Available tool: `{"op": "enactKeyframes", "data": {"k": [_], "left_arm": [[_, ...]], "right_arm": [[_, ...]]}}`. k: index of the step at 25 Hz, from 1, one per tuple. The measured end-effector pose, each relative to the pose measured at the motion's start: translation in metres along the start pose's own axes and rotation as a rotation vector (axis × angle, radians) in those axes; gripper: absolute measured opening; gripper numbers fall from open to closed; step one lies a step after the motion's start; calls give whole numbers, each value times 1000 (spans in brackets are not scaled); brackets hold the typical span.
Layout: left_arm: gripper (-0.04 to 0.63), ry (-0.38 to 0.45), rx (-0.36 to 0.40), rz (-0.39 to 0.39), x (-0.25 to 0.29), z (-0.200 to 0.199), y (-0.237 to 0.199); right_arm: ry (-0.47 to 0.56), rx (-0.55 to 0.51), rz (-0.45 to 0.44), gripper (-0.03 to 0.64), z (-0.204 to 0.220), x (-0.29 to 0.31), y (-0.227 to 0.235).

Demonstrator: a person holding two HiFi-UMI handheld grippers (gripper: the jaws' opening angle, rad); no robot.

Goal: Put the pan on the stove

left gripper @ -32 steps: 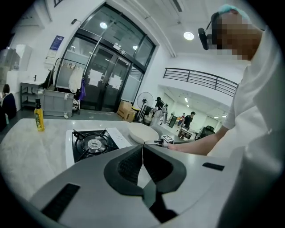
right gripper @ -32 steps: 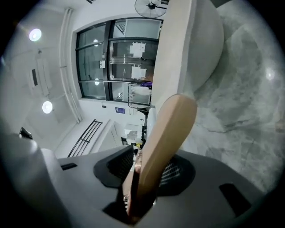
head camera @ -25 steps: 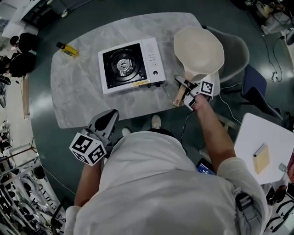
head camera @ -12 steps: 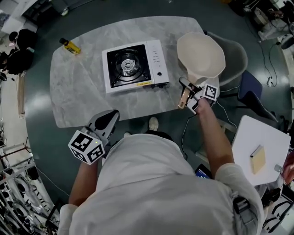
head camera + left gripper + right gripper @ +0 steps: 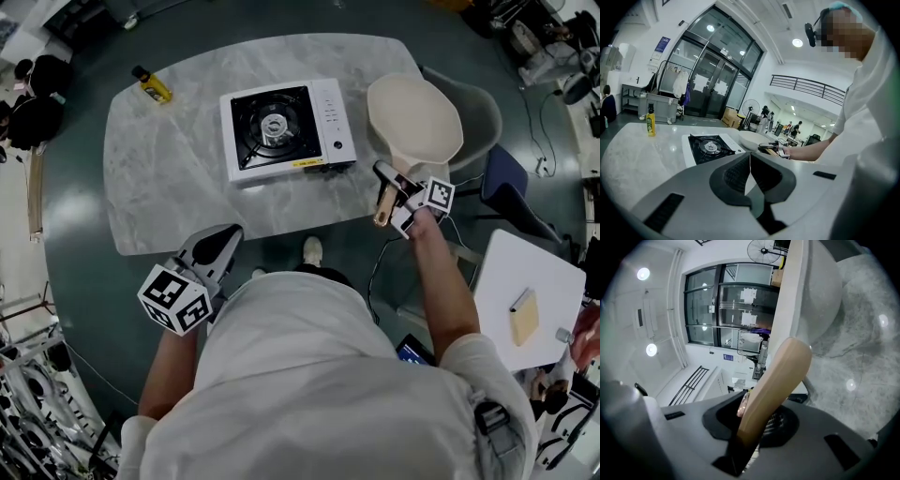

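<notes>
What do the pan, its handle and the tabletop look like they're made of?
The pan is probably coated metal: a matte cream surface, smooth and even, without shine. The handle looks like wood, or a wood-look finish: warm tan with a rounded end. The table is marble or a marble-look top: pale grey with darker veining, glossy enough to mirror the ceiling lights.

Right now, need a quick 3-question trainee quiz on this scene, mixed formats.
1. True or false: the pan already sits on the gas stove.
2. What stands between the right gripper's jaws? A) a spoon B) the pan's wooden handle C) nothing
3. Fill in: the left gripper's jaws are ____.
Key: 1 false, the pan is beside the stove. 2 B; the jaws are opening with the handle between them. 3 shut, and empty.
</notes>
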State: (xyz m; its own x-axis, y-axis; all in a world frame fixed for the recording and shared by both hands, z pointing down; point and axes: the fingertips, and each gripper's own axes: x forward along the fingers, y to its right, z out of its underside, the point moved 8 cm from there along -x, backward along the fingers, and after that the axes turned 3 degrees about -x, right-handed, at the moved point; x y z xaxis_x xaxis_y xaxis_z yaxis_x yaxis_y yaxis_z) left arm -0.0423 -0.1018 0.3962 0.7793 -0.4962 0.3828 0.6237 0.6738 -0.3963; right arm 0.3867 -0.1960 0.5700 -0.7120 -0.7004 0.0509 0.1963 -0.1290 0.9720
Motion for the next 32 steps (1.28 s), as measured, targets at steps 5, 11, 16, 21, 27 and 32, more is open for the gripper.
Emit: {"op": "enactKeyframes", "data": {"k": [5,11,16,21,27,32], "left_arm": [[18,12,-10,20,-16,8,-5],[18,34,-8,50,-30,14,-8],[18,69,-16,49,-49,19,-11],[18,89,-31,29,-75,31,-18],[18,115,-44,-17,-106,46,-23],[18,131,-57,-55,-131,56,-29]], "right_arm": [[-16,-48,-42,83,18,1,-43],[-74,-97,-113,83,38,16,-96],[-144,-121,-142,84,60,37,-126],[-212,-128,-159,84,87,64,-143],[-295,-132,-185,89,117,95,-150],[-354,-129,-200,91,140,125,-149]]}}
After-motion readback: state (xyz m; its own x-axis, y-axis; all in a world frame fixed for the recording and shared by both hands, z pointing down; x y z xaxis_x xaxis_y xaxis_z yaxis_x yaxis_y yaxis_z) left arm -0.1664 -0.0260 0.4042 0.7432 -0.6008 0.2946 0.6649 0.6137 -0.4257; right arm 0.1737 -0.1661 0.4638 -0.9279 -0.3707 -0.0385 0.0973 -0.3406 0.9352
